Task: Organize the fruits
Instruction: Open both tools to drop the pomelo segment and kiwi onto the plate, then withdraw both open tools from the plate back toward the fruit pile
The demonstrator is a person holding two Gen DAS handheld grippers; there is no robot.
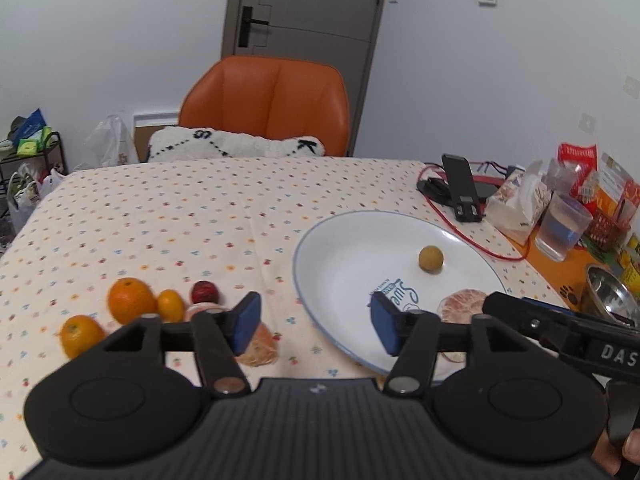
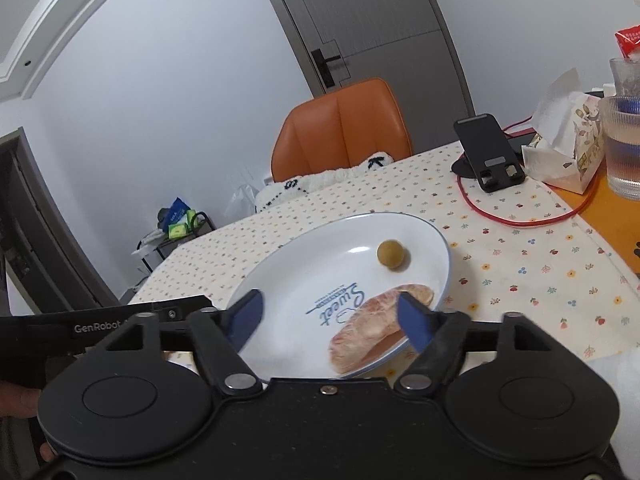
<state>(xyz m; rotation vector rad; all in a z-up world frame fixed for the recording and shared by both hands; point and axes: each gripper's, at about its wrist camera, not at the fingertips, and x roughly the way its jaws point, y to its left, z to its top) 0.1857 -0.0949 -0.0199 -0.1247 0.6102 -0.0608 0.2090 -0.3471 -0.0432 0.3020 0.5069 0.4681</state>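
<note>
- White glazed plate, round and shallow with a thin blue rim, right of centre in the left wrist view; inside it a small tan ball of fruit and a pale pink peeled segment, rough and fibrous.
- Still out on the table, lower left of that view: large orange, two smaller oranges, dark red fruit, another peeled segment partly hidden behind a blue pad.
- Left tongs spread wide, nothing between the pads, hovering over the gap between plate rim and loose fruit.
- Right tongs likewise wide and empty, low over the plate's near edge, one pad just above the pink segment.
- Floral cotton cloth, soft and lightly creased.
- Likely risks: smooth round oranges rolling off toward the table's lower-left edge if nudged by a pad; soft segment crushed or torn under a hard squeeze; tan ball skating across slick glaze if the plate is bumped; the two tongs colliding, being close together near the rim.
- Red cable and glass of water at right, well apart from the plate.
</note>
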